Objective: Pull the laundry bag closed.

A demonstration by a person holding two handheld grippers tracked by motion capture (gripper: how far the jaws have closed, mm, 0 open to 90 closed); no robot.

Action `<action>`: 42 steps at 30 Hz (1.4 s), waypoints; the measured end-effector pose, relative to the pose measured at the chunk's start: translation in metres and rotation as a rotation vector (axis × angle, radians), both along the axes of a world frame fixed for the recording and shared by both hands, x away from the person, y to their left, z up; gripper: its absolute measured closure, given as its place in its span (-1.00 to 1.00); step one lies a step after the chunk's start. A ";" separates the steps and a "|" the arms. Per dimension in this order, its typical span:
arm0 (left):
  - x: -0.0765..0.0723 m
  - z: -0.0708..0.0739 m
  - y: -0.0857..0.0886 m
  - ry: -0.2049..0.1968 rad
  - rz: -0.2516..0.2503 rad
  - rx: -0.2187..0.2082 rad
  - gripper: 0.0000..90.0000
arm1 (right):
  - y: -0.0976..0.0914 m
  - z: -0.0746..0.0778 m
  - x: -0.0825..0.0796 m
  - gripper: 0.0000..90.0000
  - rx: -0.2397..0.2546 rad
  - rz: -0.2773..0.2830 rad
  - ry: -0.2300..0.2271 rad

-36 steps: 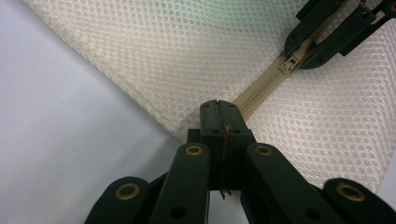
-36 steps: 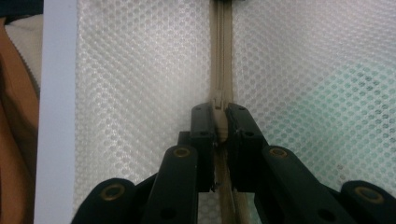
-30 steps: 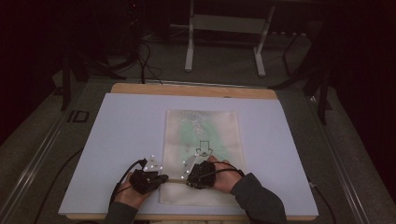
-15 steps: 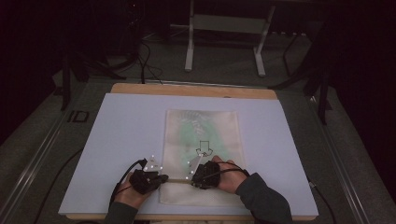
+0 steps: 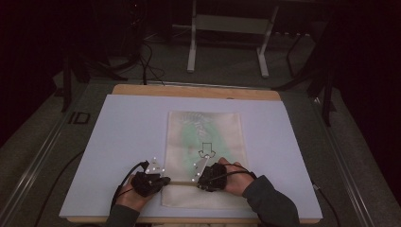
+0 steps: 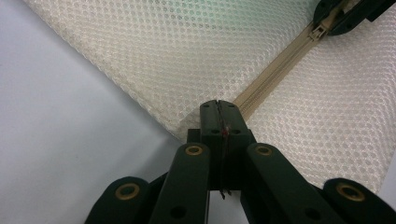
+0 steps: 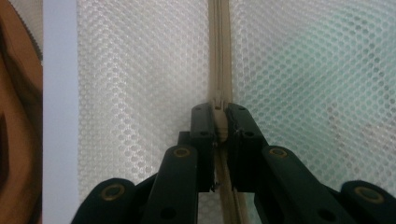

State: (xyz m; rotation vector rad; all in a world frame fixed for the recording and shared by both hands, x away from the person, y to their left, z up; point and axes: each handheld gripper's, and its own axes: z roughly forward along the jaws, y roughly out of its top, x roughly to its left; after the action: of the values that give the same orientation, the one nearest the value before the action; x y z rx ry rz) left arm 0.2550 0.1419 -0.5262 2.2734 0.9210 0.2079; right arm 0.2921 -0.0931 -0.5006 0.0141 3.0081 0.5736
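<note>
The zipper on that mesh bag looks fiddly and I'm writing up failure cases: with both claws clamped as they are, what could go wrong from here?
1. The right claw pinches only the small zipper pull; it could slip out when tugged.
2. The left claw holds just the corner edge of the mesh bag; if that grip slips, the fabric may bunch instead of the zipper tape staying taut.
3. The bag lies loose on the white board, so it could slide.

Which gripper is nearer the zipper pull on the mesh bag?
Right. The right gripper has its jaws shut on the zipper pull. The left gripper is shut on the mesh bag at the zipper's end by the edge, apart from the pull.
</note>
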 end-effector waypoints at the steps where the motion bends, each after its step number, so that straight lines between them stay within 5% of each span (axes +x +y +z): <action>1: 0.000 0.000 0.000 0.000 0.000 0.000 0.99 | -0.001 0.000 0.000 0.83 0.003 0.000 0.000; 42: 0.000 0.000 0.000 -0.003 -0.003 0.004 0.99 | -0.025 0.002 -0.001 0.83 -0.022 -0.022 -0.003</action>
State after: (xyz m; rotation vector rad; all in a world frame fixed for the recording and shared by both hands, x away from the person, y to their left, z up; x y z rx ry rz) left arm 0.2548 0.1417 -0.5261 2.2774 0.9162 0.2114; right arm 0.2915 -0.1180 -0.4984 0.0450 3.0073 0.5383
